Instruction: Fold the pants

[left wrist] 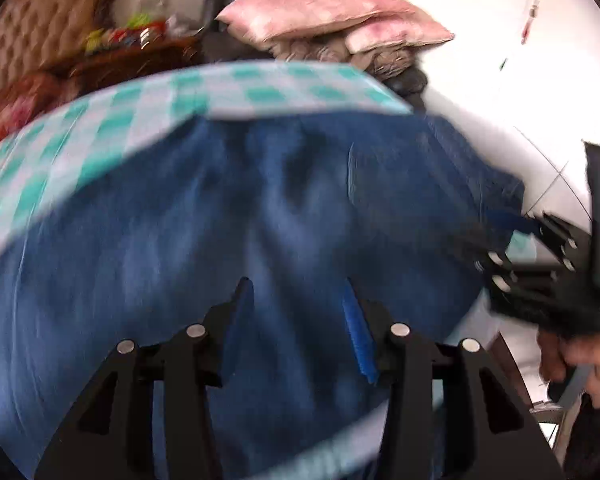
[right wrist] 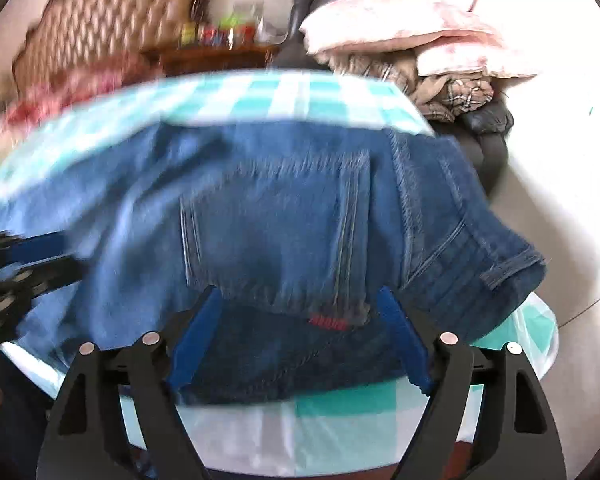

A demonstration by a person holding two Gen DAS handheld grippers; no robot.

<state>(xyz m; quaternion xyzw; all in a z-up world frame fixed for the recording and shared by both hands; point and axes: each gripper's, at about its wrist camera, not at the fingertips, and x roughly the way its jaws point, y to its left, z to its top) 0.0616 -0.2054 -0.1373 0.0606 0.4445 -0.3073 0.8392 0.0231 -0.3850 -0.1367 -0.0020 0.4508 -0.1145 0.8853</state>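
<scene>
Blue jeans [left wrist: 228,216] lie spread over a table with a teal and white checked cloth [left wrist: 100,128]. My left gripper [left wrist: 296,292] is open just above the denim, holding nothing. In the right wrist view the jeans' waistband and back pocket [right wrist: 292,216] face me. My right gripper [right wrist: 300,300] is open, its blue pads either side of the waistband edge with a red label [right wrist: 327,322]. The right gripper also shows in the left wrist view [left wrist: 512,240] at the jeans' right edge. The left gripper shows in the right wrist view [right wrist: 40,256]. Both views are blurred.
Pink pillows [left wrist: 328,8] and folded blankets are stacked on a dark chair behind the table. A tufted brown headboard [left wrist: 32,28] and a wooden shelf with small items [left wrist: 140,44] stand at the back left. The white tiled floor [left wrist: 520,92] lies to the right.
</scene>
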